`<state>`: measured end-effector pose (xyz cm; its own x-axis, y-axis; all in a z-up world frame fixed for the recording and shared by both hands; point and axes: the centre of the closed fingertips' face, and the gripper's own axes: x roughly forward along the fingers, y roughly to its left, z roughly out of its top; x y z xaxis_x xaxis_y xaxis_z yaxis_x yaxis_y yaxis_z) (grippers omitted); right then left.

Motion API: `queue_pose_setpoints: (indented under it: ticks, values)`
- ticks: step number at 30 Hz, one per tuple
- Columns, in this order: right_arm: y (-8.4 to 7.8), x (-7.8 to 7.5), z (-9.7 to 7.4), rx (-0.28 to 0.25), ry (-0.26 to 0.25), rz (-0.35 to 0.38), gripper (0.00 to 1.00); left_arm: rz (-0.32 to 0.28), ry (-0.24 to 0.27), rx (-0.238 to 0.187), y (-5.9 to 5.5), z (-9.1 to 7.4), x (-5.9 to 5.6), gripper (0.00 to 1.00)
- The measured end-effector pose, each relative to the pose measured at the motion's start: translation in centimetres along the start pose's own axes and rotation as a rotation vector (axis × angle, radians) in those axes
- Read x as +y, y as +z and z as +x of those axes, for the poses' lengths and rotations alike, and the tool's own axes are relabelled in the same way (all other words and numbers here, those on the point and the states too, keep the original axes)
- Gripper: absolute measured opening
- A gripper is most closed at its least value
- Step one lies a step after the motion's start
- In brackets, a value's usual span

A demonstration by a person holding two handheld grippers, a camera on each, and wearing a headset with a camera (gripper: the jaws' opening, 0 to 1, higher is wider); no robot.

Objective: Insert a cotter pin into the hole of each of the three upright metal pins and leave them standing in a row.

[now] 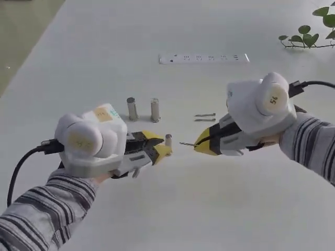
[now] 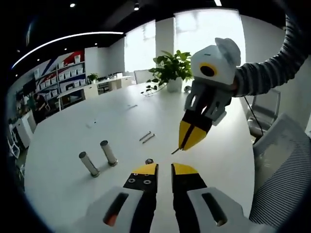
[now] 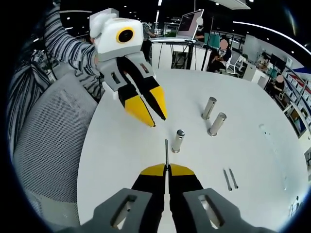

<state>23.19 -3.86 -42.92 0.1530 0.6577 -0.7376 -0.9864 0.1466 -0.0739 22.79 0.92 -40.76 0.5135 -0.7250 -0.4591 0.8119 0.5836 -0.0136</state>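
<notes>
Your right gripper (image 3: 166,170) has its fingers closed tight on a cotter pin (image 3: 166,148), which sticks straight out past the yellow tips. The free end of it points toward the nearest metal pin (image 3: 178,141) and sits close to its top without touching. That metal pin stands upright on the tabletop (image 1: 235,198), between your two grippers. Your left gripper (image 2: 165,170) has its fingers a little apart with nothing held between them. The nearest metal pin stands just ahead of its tips, and I cannot tell whether they touch it. Farther back, a second metal pin (image 1: 132,109) and a third metal pin (image 1: 155,110) stand upright side by side. Two spare cotter pins (image 1: 205,115) lie flat together to their right.
</notes>
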Motion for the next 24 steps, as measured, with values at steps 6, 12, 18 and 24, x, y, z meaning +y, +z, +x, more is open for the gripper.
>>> queue_pose_setpoints:
  ticks: [6,12,18,24]
  values:
    - [0.0,-0.5,0.6,0.014,-0.009,0.021,0.0,-0.058,0.097,-0.008,-1.2,0.9,1.2,0.1]
    - [0.1,-0.9,1.2,0.021,-0.02,0.043,0.0,-0.082,0.12,0.022,-2.1,2.1,1.4,0.11]
    - [-0.1,-1.8,1.7,0.022,-0.027,0.06,0.0,-0.108,0.147,0.041,-2.4,3.0,2.0,0.11]
    - [-0.1,-1.8,2.1,0.027,-0.025,0.062,0.0,-0.143,0.163,0.054,-2.9,4.1,2.6,0.09]
